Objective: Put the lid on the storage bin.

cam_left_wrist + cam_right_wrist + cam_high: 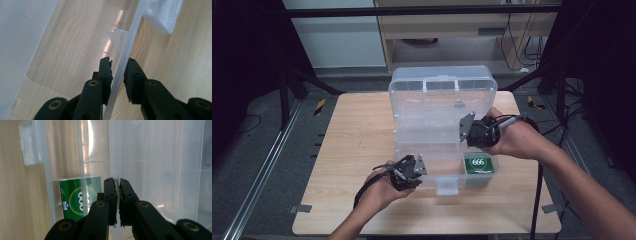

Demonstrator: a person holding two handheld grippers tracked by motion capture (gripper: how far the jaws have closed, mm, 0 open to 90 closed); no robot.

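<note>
A clear plastic box [432,150] stands on the wooden table [357,130] with its lid [442,90] raised upright behind it. A green pack marked 666 [478,163] lies in the box's front right compartment, and through the clear walls I see the green pack [75,197] again. My left gripper [421,171] is at the box's front left. Its jaws straddle the front wall [130,37] and press on it at the left gripper [118,67]. My right gripper [468,132] is at the right, near the lid's foot. The right gripper [117,186] is shut on a thin clear wall edge [115,150].
A clear latch [447,186] hangs from the middle of the box's front; the latch [162,15] lies close ahead of the left jaws. Cables trail from both grippers towards the table's near edge. Black frame legs and floor cables surround the table.
</note>
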